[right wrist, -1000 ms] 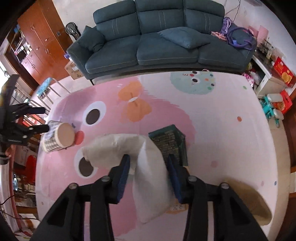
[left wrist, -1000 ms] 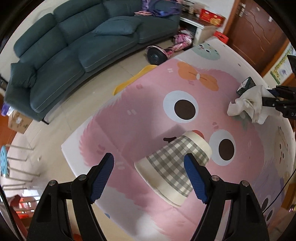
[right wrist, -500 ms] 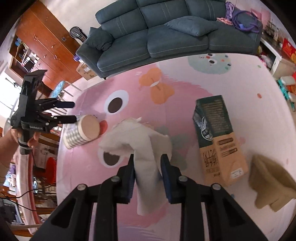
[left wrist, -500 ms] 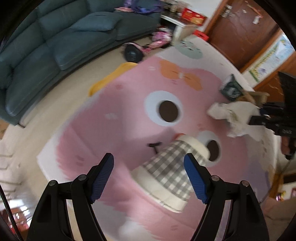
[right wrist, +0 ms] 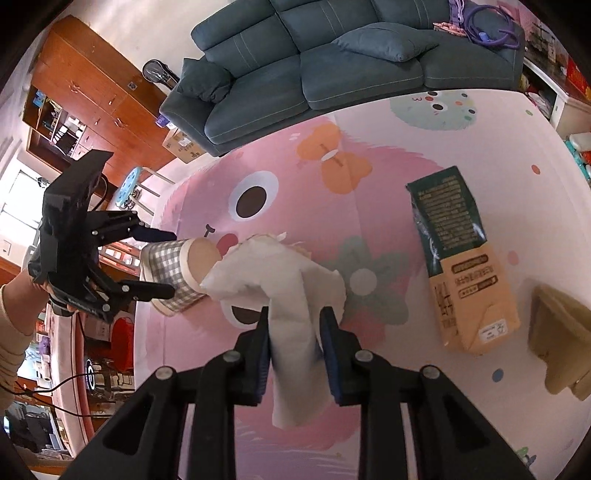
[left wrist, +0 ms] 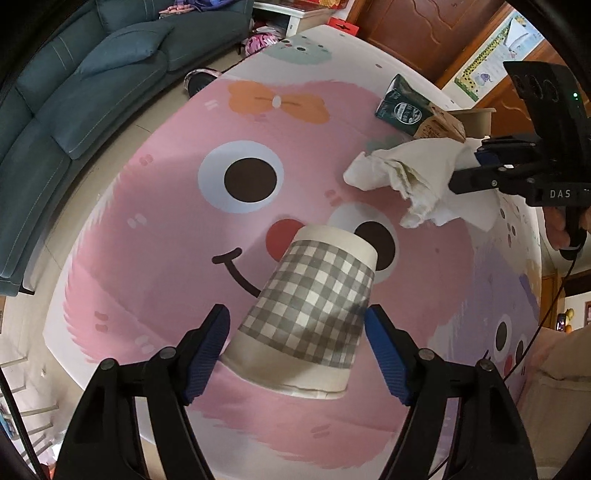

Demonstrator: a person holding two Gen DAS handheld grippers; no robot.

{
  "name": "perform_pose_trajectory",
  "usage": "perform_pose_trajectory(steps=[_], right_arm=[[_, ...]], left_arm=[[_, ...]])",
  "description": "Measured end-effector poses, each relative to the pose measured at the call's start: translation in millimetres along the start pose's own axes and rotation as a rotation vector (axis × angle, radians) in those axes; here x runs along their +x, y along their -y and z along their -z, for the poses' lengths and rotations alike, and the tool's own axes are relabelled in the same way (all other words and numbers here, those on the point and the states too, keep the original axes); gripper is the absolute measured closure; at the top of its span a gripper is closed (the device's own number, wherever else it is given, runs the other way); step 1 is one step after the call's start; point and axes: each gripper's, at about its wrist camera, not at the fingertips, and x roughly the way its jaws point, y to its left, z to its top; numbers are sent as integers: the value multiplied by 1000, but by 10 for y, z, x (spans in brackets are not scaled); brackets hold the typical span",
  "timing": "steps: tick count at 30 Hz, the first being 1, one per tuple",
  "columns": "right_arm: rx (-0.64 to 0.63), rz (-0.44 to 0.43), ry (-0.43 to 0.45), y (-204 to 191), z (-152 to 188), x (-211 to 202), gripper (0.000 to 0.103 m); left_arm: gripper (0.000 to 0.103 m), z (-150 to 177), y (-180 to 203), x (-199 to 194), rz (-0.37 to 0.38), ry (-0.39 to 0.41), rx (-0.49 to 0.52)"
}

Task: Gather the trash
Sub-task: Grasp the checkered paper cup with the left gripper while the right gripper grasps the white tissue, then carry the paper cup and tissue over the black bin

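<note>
Premises: living room of a private home.

A dark teal sofa [right wrist: 332,62] with loose cushions [right wrist: 384,42] stands along the wall. A pink cartoon-monster play mat [left wrist: 177,236] covers the surface in front of it. Wooden cabinets [right wrist: 88,96] and a panelled wooden door [left wrist: 424,33] line the room's edges. A child's height chart [left wrist: 487,55] hangs beside the door.

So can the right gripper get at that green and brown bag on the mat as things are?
Probably not yet. The right gripper is shut on the white tissue, so its fingers are occupied. The bag lies uncovered on the mat to its right, with nothing between them.
</note>
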Motion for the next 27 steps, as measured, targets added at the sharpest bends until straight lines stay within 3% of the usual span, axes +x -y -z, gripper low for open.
perform_pose_trajectory(steps=[3,6,15,21,27], right_arm=[[8,-7,1,-6,23,-1,79],[3,-5,1,-46,79,-24,79],[29,-31,-2,-27,406,-158,81],[71,-43,30,14,684,-363,83],[94,-53,60,68,939,-634,83]], left_arm=[[52,29,35,-43,28,14,-21],[60,59,127,-91,33,24,-41],[63,225,589,-83,3,30,-60],[72,319,898,-100,-70,64,-174],[83,474,1300,-175,-94,110,-311]])
